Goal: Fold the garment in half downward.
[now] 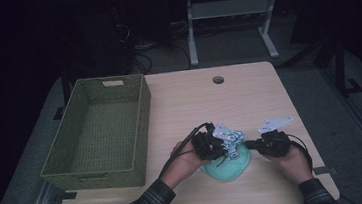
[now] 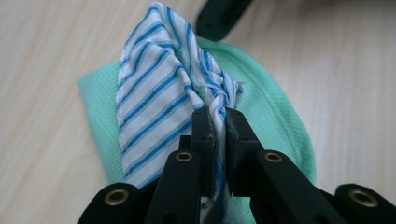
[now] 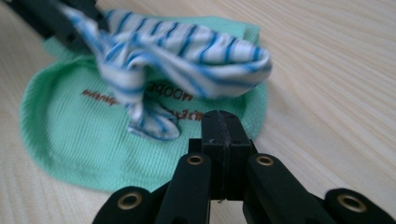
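Black jaws of the left gripper point(image 2: 217, 135) are closed on a bunched fold of the white cloth with blue stripes point(image 2: 159, 88), which hangs just above the mint-green mesh fabric piece point(image 2: 275, 107) on the pale wooden table point(image 1: 248, 95). Beside it, the right gripper point(image 3: 222, 140) has its jaws pressed together with nothing between them. To do this step well, I think the striped cloth should be lifted slowly, so the green piece stays flat, before carrying it left toward the olive woven basket point(image 1: 141, 131).
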The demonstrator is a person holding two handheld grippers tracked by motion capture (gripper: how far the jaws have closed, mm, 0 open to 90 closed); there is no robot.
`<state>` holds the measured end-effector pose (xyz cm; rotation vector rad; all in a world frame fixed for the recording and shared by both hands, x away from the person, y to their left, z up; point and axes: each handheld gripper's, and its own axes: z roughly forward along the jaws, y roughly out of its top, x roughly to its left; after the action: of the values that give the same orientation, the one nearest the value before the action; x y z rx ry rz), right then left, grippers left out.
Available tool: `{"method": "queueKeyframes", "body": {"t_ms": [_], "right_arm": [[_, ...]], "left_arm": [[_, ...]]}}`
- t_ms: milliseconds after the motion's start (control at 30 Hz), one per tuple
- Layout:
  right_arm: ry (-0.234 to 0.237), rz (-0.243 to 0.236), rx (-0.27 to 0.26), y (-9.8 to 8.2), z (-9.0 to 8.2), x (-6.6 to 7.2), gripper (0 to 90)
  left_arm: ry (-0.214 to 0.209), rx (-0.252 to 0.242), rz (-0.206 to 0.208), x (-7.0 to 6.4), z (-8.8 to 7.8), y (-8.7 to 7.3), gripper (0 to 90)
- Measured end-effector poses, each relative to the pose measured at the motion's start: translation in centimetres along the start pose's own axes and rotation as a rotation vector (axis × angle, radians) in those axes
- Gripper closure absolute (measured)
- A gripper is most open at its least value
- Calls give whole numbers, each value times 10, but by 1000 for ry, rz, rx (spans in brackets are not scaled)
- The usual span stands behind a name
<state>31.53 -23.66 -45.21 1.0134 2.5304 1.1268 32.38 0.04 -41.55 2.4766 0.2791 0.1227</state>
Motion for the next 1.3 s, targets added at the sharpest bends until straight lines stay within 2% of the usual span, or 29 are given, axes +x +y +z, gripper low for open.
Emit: {"method": "queueKeyframes", "body": {"t_ms": [100,167,200,367,567,733,767,867,1067,1167,1300], "right_arm": [[-3,6,3,-1,0,-3,896],[-11,5,4,-2,-1,-4,896],[-11,9,6,-2,-1,-5,896],[-17,17,2,-6,-6,-7,896],[-8,4,13,-10,-9,-1,896],[13,1,28,-16,-11,6,896],[18,-3,31,-18,-11,8,896],[39,-11,41,-22,-10,13,896],[56,-28,71,-24,-4,19,896],[53,-35,72,-24,-4,19,896],[45,-30,67,-25,-8,20,896]], "left_arm": [[-40,-4,5,-5,5,1,811],[-52,-21,-9,-8,8,2,770],[-53,-19,4,-8,6,2,742],[-69,-81,-33,-5,-6,4,628],[-46,-127,-69,7,-24,-1,604],[-15,-136,-112,20,-28,-8,610],[-15,-132,-111,23,-28,-9,609],[-31,-154,-144,29,-27,-12,625],[4,-190,-150,36,-38,-11,613],[34,-156,-154,41,-34,-14,626],[51,-106,-184,48,-17,-24,692]]}}
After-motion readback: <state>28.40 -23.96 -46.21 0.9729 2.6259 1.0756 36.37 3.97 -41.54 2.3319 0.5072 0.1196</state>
